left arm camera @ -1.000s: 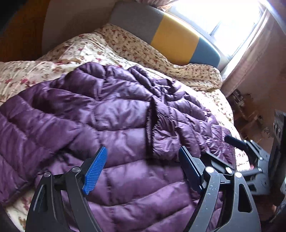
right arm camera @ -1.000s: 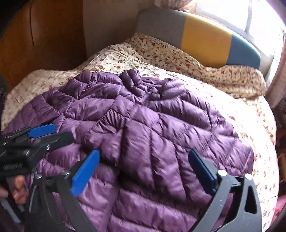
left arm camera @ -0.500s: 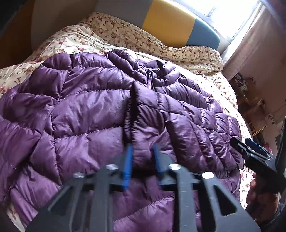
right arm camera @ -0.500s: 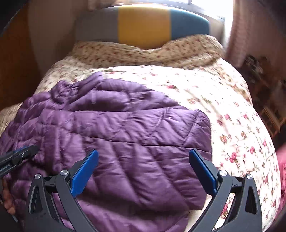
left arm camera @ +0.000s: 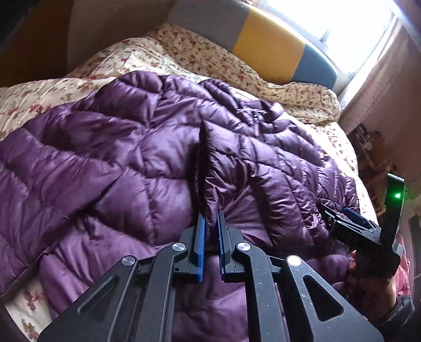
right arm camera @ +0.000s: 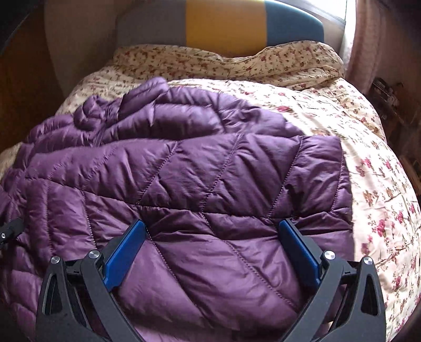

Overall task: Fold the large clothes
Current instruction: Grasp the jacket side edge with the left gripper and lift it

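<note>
Bedspread (left arm camera: 52, 89), floral, is showing bare at the left of the purple jacket (left arm camera: 110, 168), which is lying spread across the bed. Left tongs (left arm camera: 210, 223) are pinching a raised fold of its front edge, having narrowed since half a second ago. Right tongs (right arm camera: 210, 236) are gaping wide over the jacket's right corner, with open bedspread lying beyond toward the headboard (right arm camera: 223, 21) and curtain (right arm camera: 381, 39).

Glossy quilted nylon-like jacket (left arm camera: 131, 157), matt floral cotton-look bedspread (right arm camera: 368, 147), tongs (left arm camera: 210, 231) w/ matt black plastic, blue ribbed pads (right arm camera: 123, 252).
</note>
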{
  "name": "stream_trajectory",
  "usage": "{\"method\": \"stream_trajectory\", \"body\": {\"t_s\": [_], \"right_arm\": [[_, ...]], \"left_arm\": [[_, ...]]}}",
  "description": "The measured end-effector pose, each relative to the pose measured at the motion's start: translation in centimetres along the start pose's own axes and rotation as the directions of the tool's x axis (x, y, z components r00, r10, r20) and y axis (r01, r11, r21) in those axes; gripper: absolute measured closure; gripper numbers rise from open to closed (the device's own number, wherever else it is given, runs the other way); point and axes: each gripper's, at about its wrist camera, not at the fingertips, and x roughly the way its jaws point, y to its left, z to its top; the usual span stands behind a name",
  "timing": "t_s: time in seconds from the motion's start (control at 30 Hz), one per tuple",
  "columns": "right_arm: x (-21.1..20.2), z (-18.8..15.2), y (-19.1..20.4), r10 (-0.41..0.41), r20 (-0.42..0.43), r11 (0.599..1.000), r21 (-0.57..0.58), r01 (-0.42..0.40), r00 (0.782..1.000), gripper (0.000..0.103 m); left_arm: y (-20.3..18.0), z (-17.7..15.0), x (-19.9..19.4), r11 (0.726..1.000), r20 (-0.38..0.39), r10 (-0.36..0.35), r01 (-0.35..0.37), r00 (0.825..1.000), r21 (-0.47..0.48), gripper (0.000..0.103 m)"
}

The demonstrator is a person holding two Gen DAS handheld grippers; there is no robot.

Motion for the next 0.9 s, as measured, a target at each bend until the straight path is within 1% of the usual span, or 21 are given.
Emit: {"method": "stream_trajectory", "body": {"t_s": [0.03, 0.07, 0.1, 0.13, 0.17, 0.2, 0.27, 0.43, 0.47, 0.53, 0.6, 0.67, 0.7, 0.73, 0.77, 0.87, 0.9], "right_arm": [[0.4, -0.1, 0.3, -0.01, -0.006, 1.0, -0.003, 0.01, 1.0, 0.002], [0.9, -0.2, 0.5, -0.021, -0.01, 1.0, 0.001, 0.021, 1.0, 0.002], [1.2, -0.3, 0.6, -0.03, -0.011, 1.0, 0.004, 0.03, 0.999, 0.002], [1.6, -0.5, 0.8, -0.044, -0.005, 0.999, -0.002, 0.044, 0.999, 0.002], [1.8, -0.6, 1.0, -0.054, -0.001, 0.999, -0.009, 0.054, 0.999, 0.002], [2.0, -0.6, 1.1, -0.057, 0.001, 0.998, -0.01, 0.057, 0.998, 0.002], [2.3, -0.6, 1.0, -0.053, 0.005, 0.999, -0.006, 0.053, 0.999, 0.002], [2.6, -0.7, 1.1, -0.059, 0.019, 0.998, -0.012, 0.06, 0.998, 0.002], [2.5, -0.9, 1.1, -0.06, 0.021, 0.998, -0.012, 0.06, 0.998, 0.002], [2.4, -1.0, 1.1, -0.061, 0.026, 0.998, -0.013, 0.061, 0.998, 0.002], [2.4, -1.0, 1.1, -0.061, 0.029, 0.998, -0.013, 0.061, 0.998, 0.002], [2.3, -1.1, 1.1, -0.06, 0.031, 0.998, -0.012, 0.061, 0.998, 0.002], [2.3, -1.1, 1.1, -0.059, 0.032, 0.998, -0.011, 0.06, 0.998, 0.002], [2.3, -1.1, 1.1, -0.059, 0.033, 0.998, -0.012, 0.06, 0.998, 0.002], [2.3, -1.1, 1.1, -0.06, 0.034, 0.998, -0.012, 0.06, 0.998, 0.002], [2.3, -1.2, 1.2, -0.06, 0.036, 0.998, -0.012, 0.06, 0.998, 0.002], [2.2, -1.2, 1.1, -0.059, 0.037, 0.998, -0.011, 0.059, 0.998, 0.002]], "left_arm": [[0.2, -0.1, 0.1, 1.0, -0.004, -0.003, 0.003, 1.0, -0.006, 0.094], [0.4, -0.1, 0.1, 1.0, 0.0, 0.007, -0.007, 1.0, -0.01, 0.09], [0.4, -0.2, 0.1, 1.0, 0.007, 0.015, -0.015, 1.0, -0.012, 0.083], [0.5, -0.2, 0.0, 1.0, 0.012, 0.017, -0.016, 1.0, -0.015, 0.078], [0.5, -0.4, -0.2, 1.0, 0.019, 0.023, -0.023, 1.0, -0.017, 0.064], [0.4, -0.4, -0.3, 1.0, 0.027, 0.026, -0.026, 0.999, -0.017, 0.047], [0.2, -0.6, -0.9, 0.999, 0.053, 0.039, -0.039, 0.998, -0.016, 0.04], [0.3, -1.2, -2.2, 0.996, 0.064, 0.085, -0.084, 0.994, -0.021, 0.04], [0.7, -1.5, -2.9, 0.997, 0.071, 0.078, -0.075, 0.994, -0.034, 0.04], [1.4, -2.3, -4.4, 0.993, 0.084, 0.101, -0.096, 0.991, -0.061, 0.039], [3.0, -3.2, -6.4, 0.99, 0.097, 0.112, -0.102, 0.989, -0.101, 0.039], [5.1, -4.4, -8.5, 0.98, 0.099, 0.145, -0.128, 0.985, -0.155, 0.039], [6.1, -5.0, -9.4, 0.974, 0.097, 0.161, -0.142, 0.982, -0.178, 0.035], [7.0, -5.6, -10.3, 0.967, 0.099, 0.182, -0.159, 0.978, -0.201, 0.032], [8.6, -6.5, -11.8, 0.953, 0.108, 0.212, -0.181, 0.971, -0.243, 0.029], [13.3, -9.6, -16.1, 0.904, 0.123, 0.261, -0.198, 0.957, -0.379, 0.029], [14.7, -10.7, -17.5, 0.884, 0.13, 0.263, -0.186, 0.956, -0.428, 0.029]]}}
